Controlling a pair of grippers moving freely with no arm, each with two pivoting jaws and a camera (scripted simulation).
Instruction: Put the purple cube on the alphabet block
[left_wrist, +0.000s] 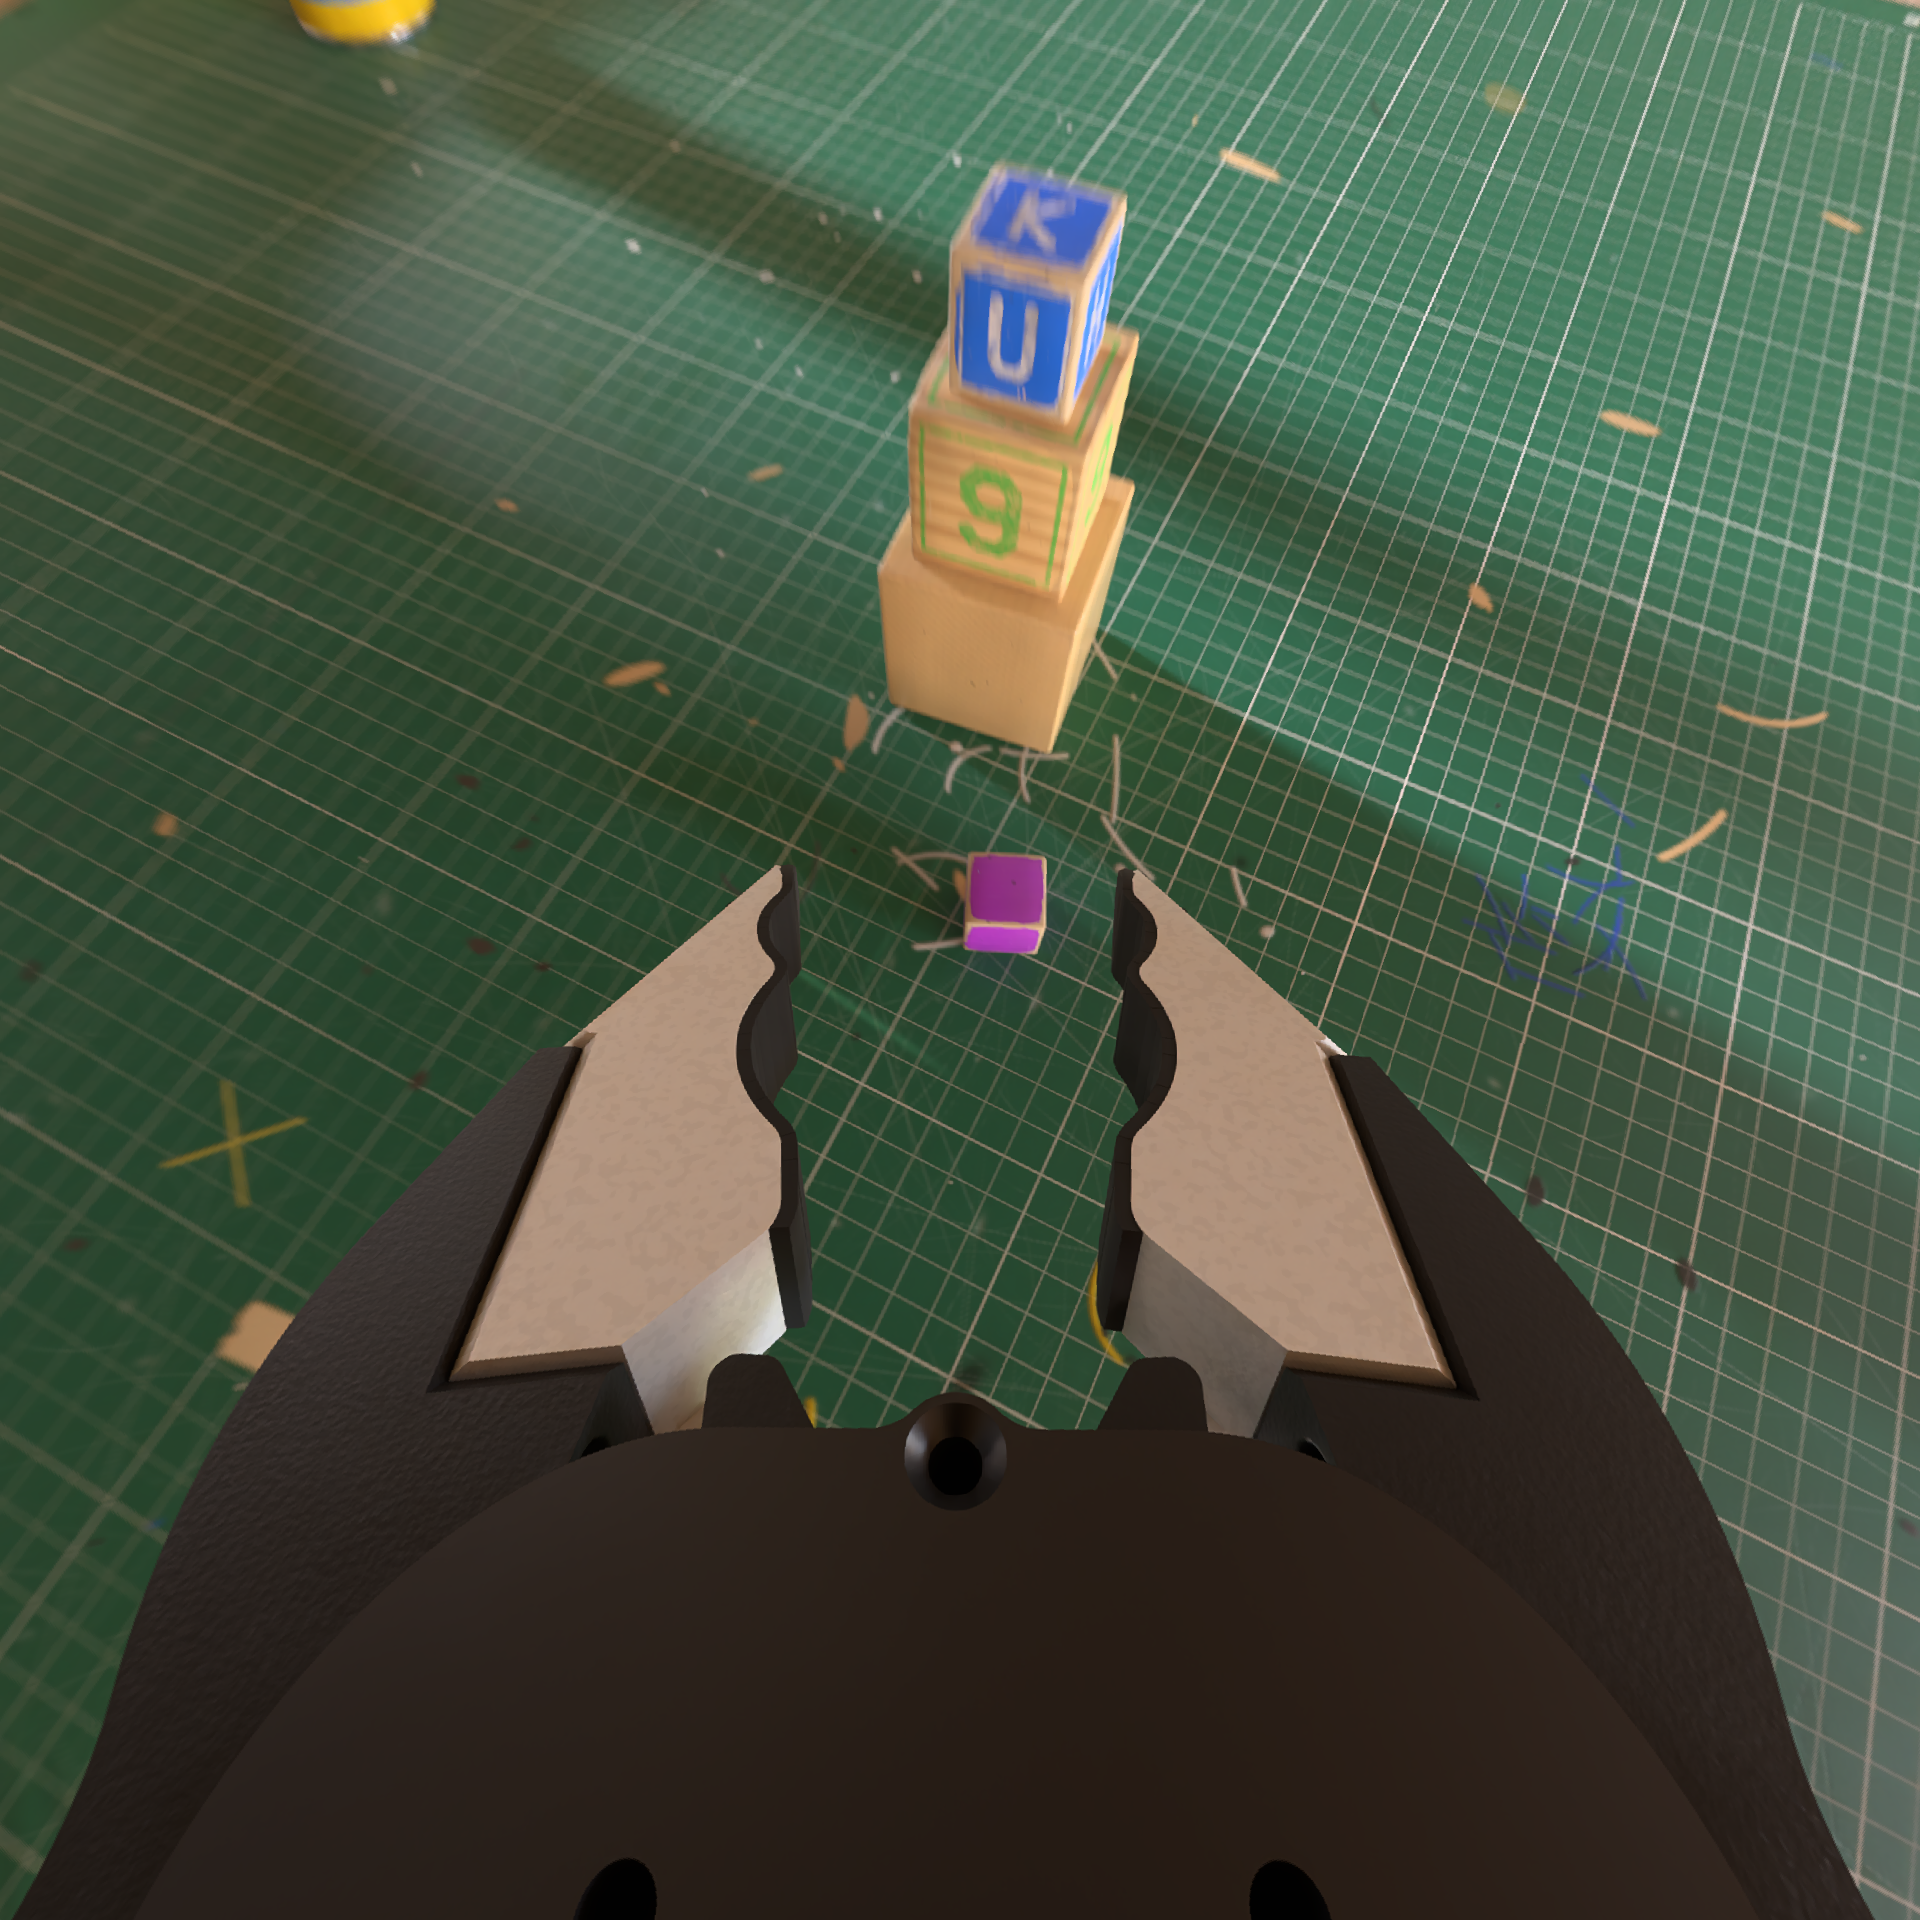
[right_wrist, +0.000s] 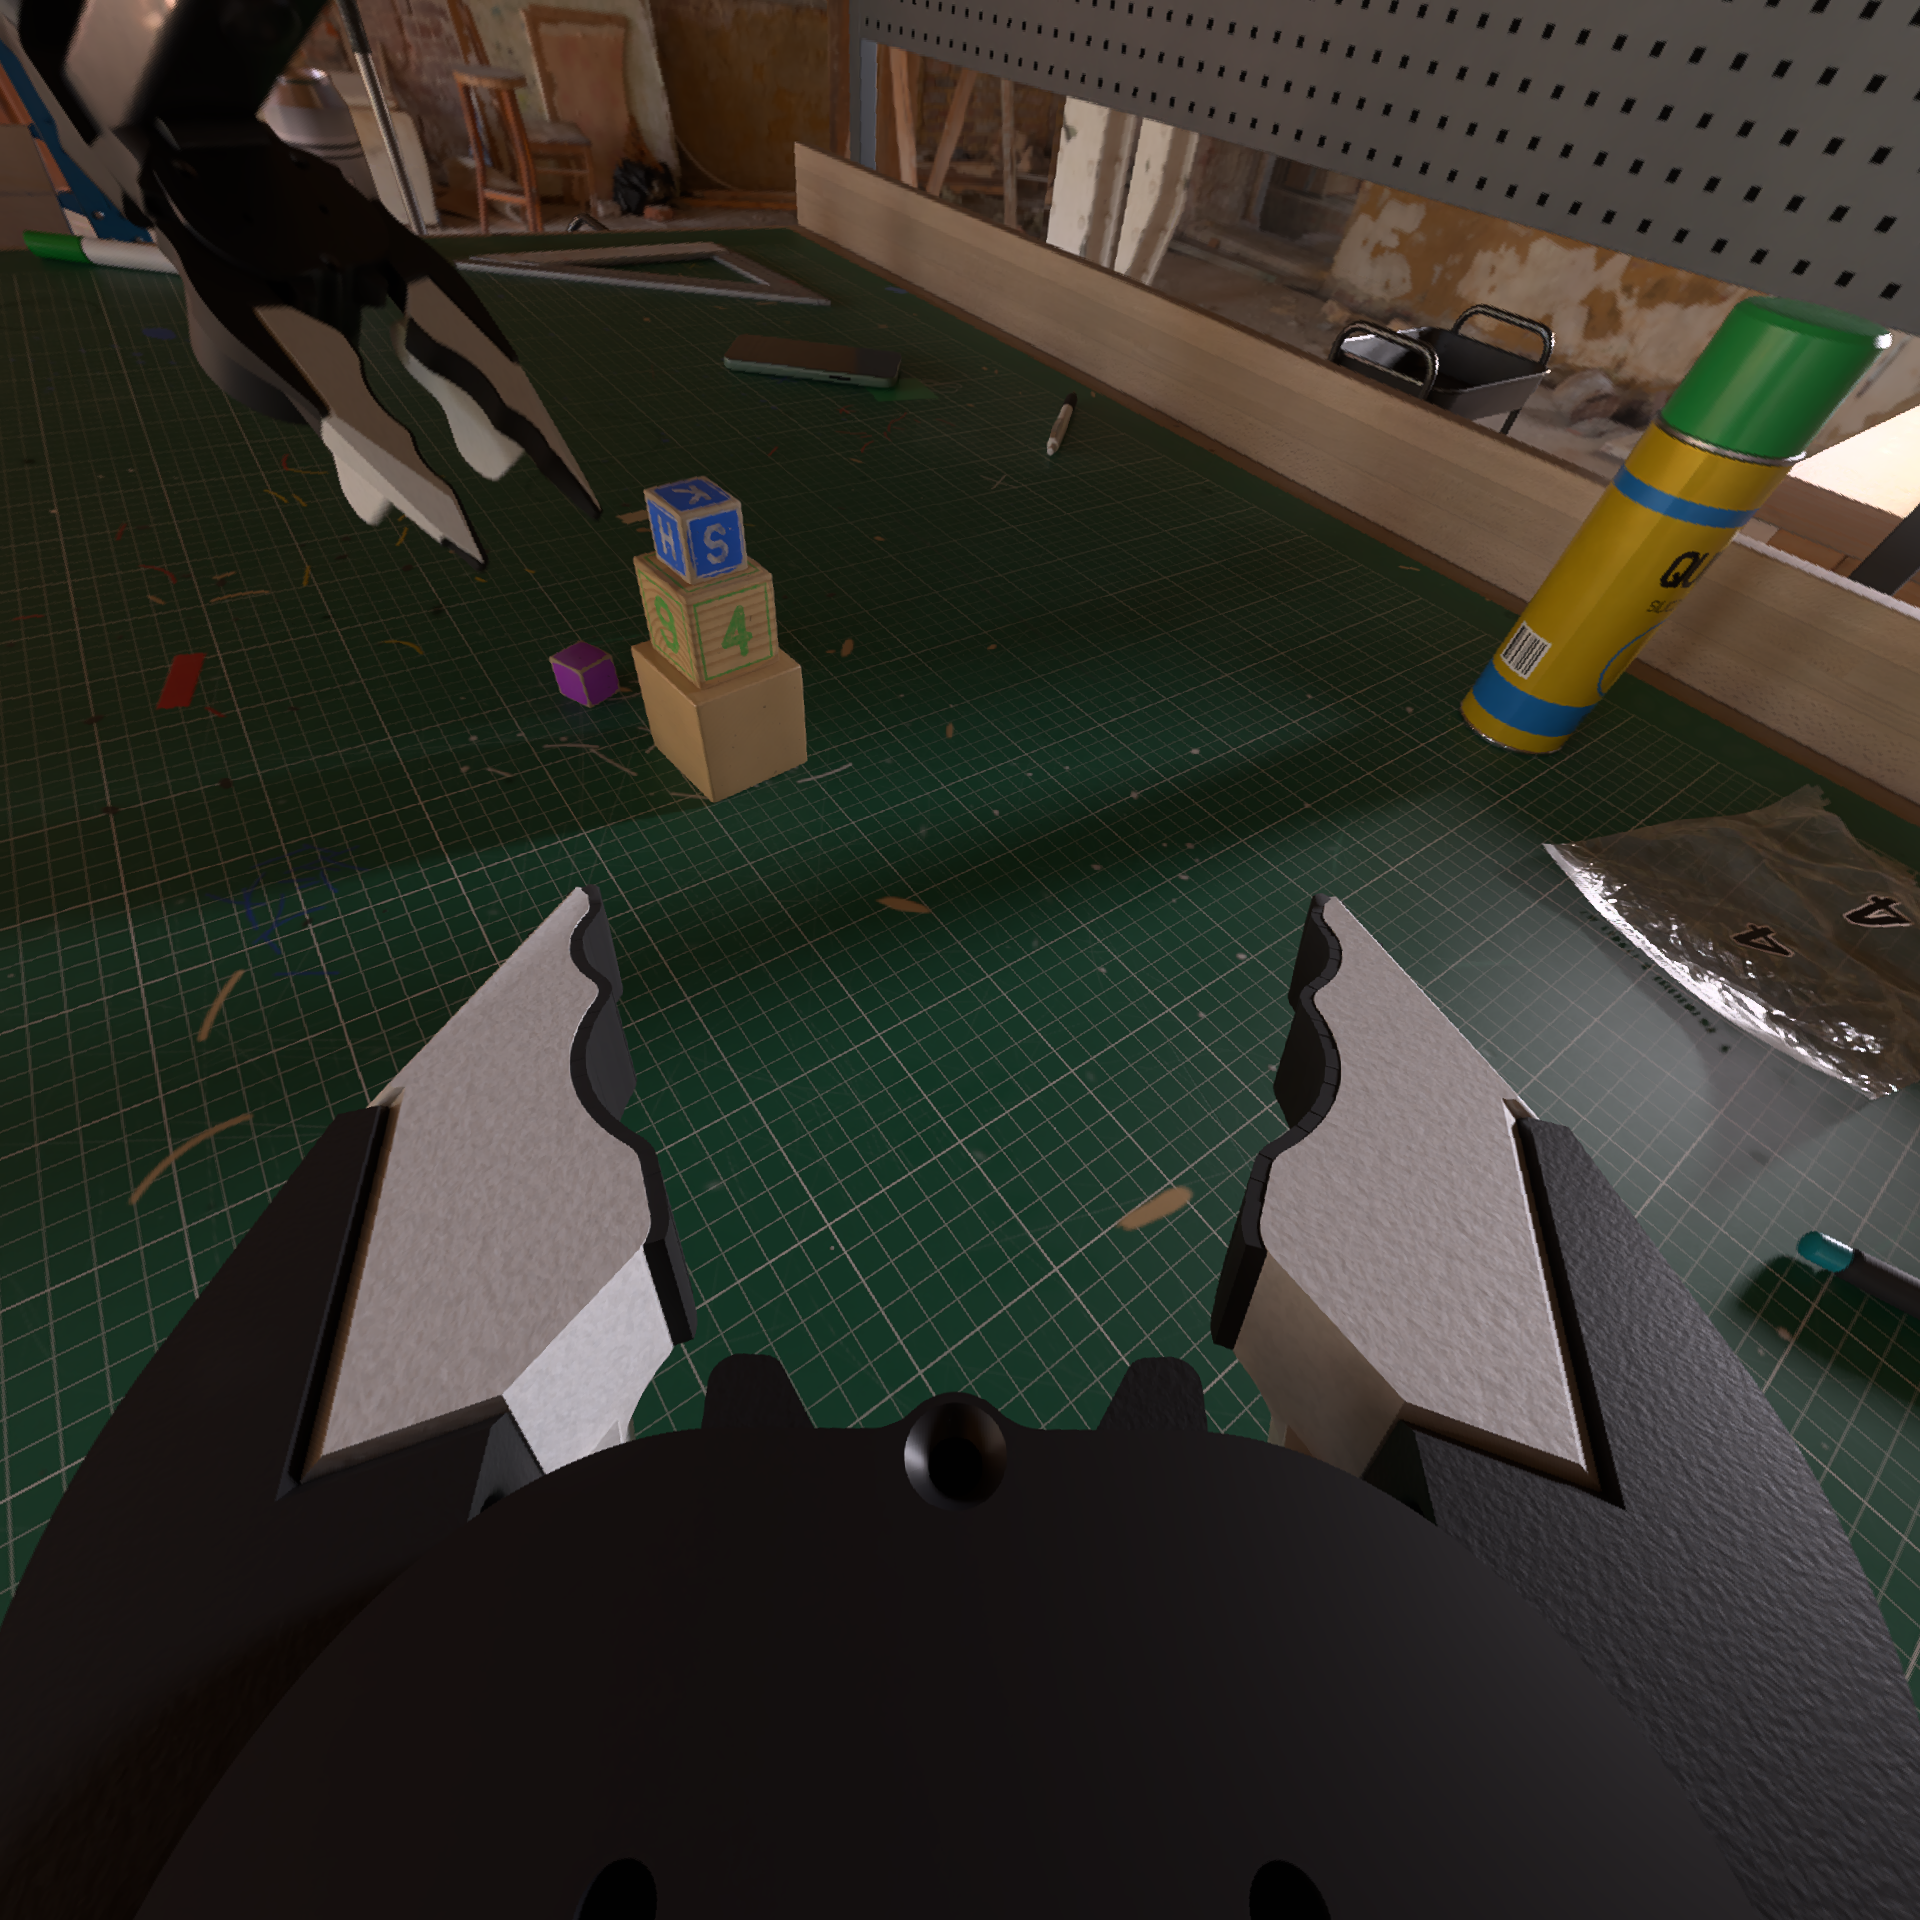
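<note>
A small purple cube (left_wrist: 1004, 902) lies on the green cutting mat, just ahead of my left gripper (left_wrist: 956, 883), which is open and empty above it. Behind the cube stands a stack: a blue alphabet block (left_wrist: 1029, 301) on a green-numbered wooden block (left_wrist: 1013, 488) on a plain wooden block (left_wrist: 987, 644). In the right wrist view the purple cube (right_wrist: 584, 673) sits left of the stack, topped by the alphabet block (right_wrist: 694, 528), with the left gripper (right_wrist: 530, 530) hovering above and to the left. My right gripper (right_wrist: 956, 904) is open and empty, well short of the stack.
A yellow spray can with a green cap (right_wrist: 1662, 540) leans against the wooden back rail (right_wrist: 1143, 312) at right. Crumpled foil (right_wrist: 1766, 935) lies at right, a phone (right_wrist: 810, 362) and a pen (right_wrist: 1058, 424) farther back. Wood shavings litter the mat (right_wrist: 935, 1039).
</note>
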